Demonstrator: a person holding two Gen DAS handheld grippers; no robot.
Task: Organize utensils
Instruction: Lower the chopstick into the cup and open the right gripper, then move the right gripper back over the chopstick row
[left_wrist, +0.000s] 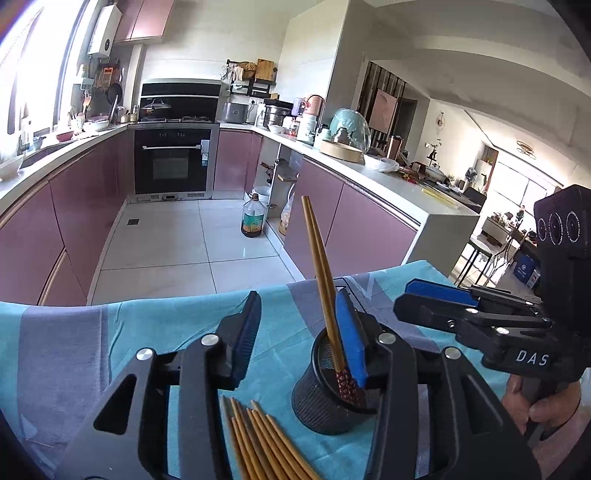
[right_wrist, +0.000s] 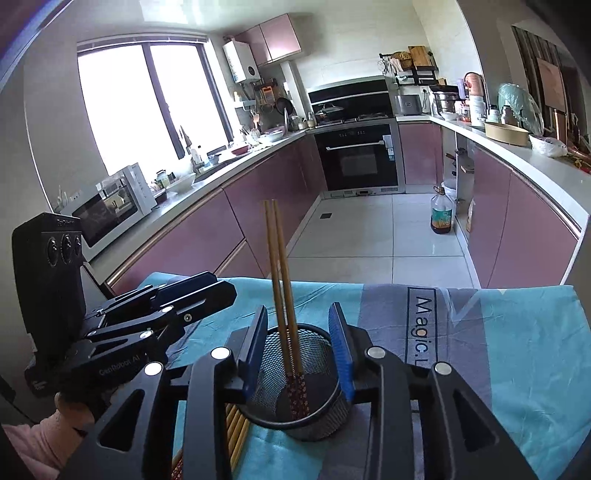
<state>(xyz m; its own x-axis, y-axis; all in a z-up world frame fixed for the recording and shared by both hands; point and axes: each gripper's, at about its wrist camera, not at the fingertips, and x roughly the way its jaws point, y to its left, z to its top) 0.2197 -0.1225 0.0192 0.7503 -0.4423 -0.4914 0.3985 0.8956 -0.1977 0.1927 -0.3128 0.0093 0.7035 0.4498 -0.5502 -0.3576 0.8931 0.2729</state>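
Observation:
A black mesh cup (left_wrist: 325, 402) stands on the blue and grey cloth (left_wrist: 74, 350), with two wooden chopsticks (left_wrist: 319, 266) leaning in it, patterned ends down. Several more chopsticks (left_wrist: 266, 443) lie on the cloth to its left. My left gripper (left_wrist: 299, 332) is open above the cloth, its right finger (left_wrist: 351, 339) over the cup beside the two chopsticks. My right gripper (right_wrist: 299, 343) is open, its fingers either side of the cup (right_wrist: 295, 387); the two chopsticks (right_wrist: 280, 280) stand between them. The loose chopsticks (right_wrist: 236, 432) show below the left finger.
The cloth's far edge (right_wrist: 369, 286) drops to a tiled kitchen floor with an oil bottle (right_wrist: 441, 216). Pink cabinets and cluttered counters run along both sides. The left gripper (right_wrist: 155, 317) is close on the left of the right one (left_wrist: 461, 314).

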